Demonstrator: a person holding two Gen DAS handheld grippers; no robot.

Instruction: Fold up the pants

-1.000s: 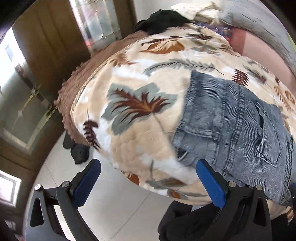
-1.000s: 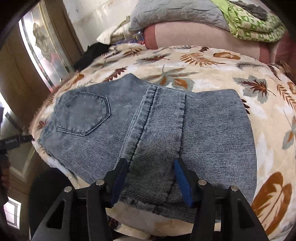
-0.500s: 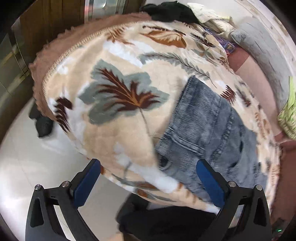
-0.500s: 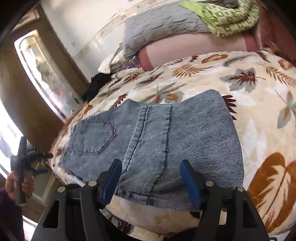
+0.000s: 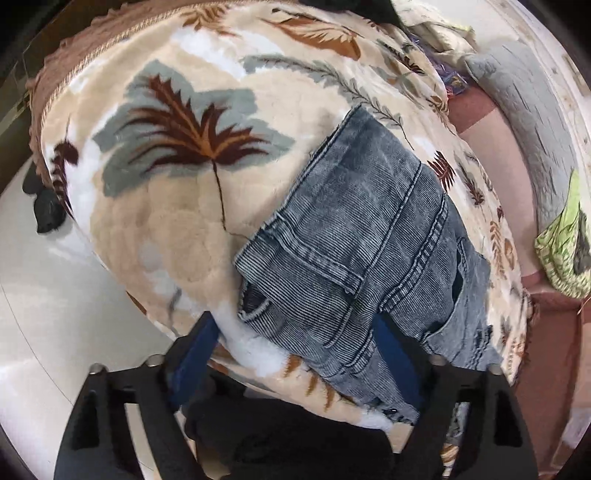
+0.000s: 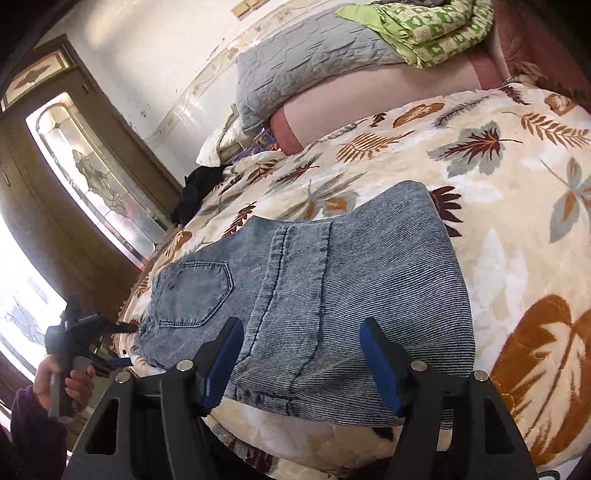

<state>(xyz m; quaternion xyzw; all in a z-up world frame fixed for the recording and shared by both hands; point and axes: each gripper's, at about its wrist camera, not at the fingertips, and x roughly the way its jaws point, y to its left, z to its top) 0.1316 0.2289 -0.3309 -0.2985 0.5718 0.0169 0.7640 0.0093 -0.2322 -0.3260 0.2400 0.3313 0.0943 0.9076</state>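
Observation:
The grey-blue denim pants (image 6: 332, 288) lie folded on a leaf-print blanket (image 6: 517, 206) on the bed. In the left wrist view the waistband end of the pants (image 5: 362, 236) lies near the bed's edge. My left gripper (image 5: 295, 350) is open, its blue pads on either side of the waistband corner, low at the blanket's edge. My right gripper (image 6: 303, 354) is open, its pads astride the near folded edge of the pants. The left gripper also shows in the right wrist view (image 6: 99, 328), in a hand by the waistband.
A grey quilted pillow (image 6: 314, 62) and a green patterned quilt (image 6: 436, 26) lie at the head of the bed. A black garment (image 6: 195, 188) lies at the far edge. A wooden door with glass (image 6: 85, 177) stands beyond. Pale tiled floor (image 5: 55, 314) lies below the bed.
My left gripper has moved in toward the bed edge and now straddles the waistband corner. My right gripper has drawn back slightly and opened wider over the near fold.

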